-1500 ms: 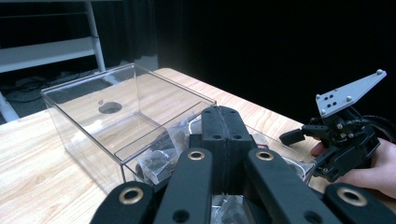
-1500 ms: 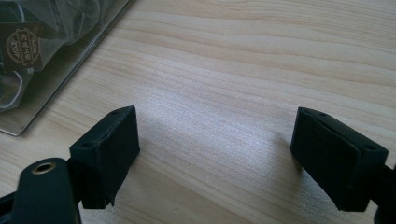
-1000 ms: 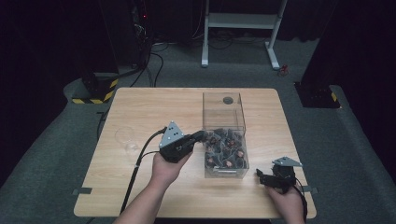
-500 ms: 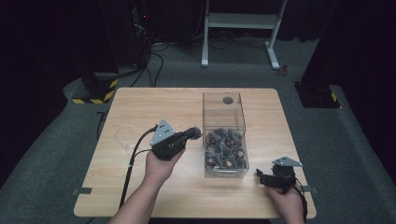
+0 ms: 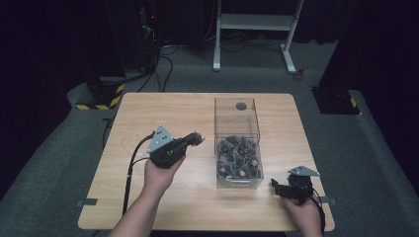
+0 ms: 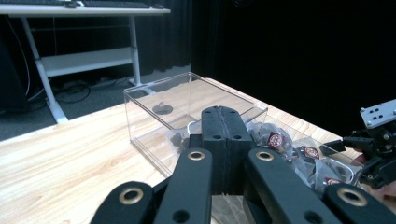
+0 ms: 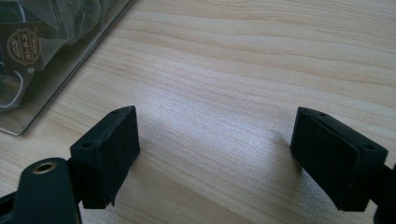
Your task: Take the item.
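A clear plastic box [image 5: 237, 121] stands right of the middle of the wooden table [image 5: 163, 108]. Its near half holds several dark wrapped sachets [image 5: 238, 159]. My left gripper [image 5: 196, 138] hangs in a hand left of the box, pointing at it across a small gap. In the left gripper view its pads [image 6: 223, 114] are pressed together with nothing between them, and the box [image 6: 154, 100] and sachets [image 6: 280, 140] lie behind them. My right gripper [image 5: 274, 186] rests near the front right corner, open. Its jaws [image 7: 215, 135] stand wide over bare wood, beside the box's corner [image 7: 56, 60].
A dark round mark [image 5: 241, 105] sits at the box's far end. Beyond the table stand a white desk frame [image 5: 254, 22] and a black stand with yellow-black tape [image 5: 99, 94], with cables on the floor. The other gripper [image 6: 373, 144] appears at the right of the left gripper view.
My left gripper has drawn back leftward from the box's side, its jaws still shut. The right gripper has stayed where it was.
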A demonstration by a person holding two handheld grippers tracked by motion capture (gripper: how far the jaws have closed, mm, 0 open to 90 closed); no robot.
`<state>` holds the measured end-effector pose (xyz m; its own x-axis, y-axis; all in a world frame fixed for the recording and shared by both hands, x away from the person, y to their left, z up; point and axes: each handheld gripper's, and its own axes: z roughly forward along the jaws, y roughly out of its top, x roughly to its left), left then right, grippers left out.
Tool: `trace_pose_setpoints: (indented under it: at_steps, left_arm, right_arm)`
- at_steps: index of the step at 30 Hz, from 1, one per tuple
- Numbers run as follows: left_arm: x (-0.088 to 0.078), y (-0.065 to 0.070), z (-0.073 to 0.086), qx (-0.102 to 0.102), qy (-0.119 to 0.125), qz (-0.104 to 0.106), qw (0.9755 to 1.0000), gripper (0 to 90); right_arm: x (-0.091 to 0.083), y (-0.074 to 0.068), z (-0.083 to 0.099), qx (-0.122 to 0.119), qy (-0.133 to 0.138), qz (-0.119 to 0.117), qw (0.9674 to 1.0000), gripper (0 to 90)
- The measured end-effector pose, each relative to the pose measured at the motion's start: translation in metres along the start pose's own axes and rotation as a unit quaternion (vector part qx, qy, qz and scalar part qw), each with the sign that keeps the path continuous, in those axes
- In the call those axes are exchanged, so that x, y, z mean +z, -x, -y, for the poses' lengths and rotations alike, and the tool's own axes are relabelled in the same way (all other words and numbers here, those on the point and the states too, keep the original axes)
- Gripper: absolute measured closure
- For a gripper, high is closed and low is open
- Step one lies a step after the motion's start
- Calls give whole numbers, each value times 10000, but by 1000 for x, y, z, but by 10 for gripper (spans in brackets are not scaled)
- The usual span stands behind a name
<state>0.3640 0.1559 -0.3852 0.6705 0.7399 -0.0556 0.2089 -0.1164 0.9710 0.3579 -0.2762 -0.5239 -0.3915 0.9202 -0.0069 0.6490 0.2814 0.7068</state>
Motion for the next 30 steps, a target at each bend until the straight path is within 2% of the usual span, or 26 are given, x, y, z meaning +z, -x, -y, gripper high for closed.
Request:
trace_pose_setpoints:
  at_steps: [6,16,30]
  left_arm:
    - [-6,-6,1,19,14,-15,10000,900]
    - [-19,-22,5,-54,-10,-223,9997,900]
    - [-49,-50,8,-177,62,-635,9978,900]
  right_arm:
    - [0,0,0,6,-5,0,10000,157]
    - [0,0,0,-2,3,0,10000,157]
    - [0,0,0,-4,3,0,10000,157]
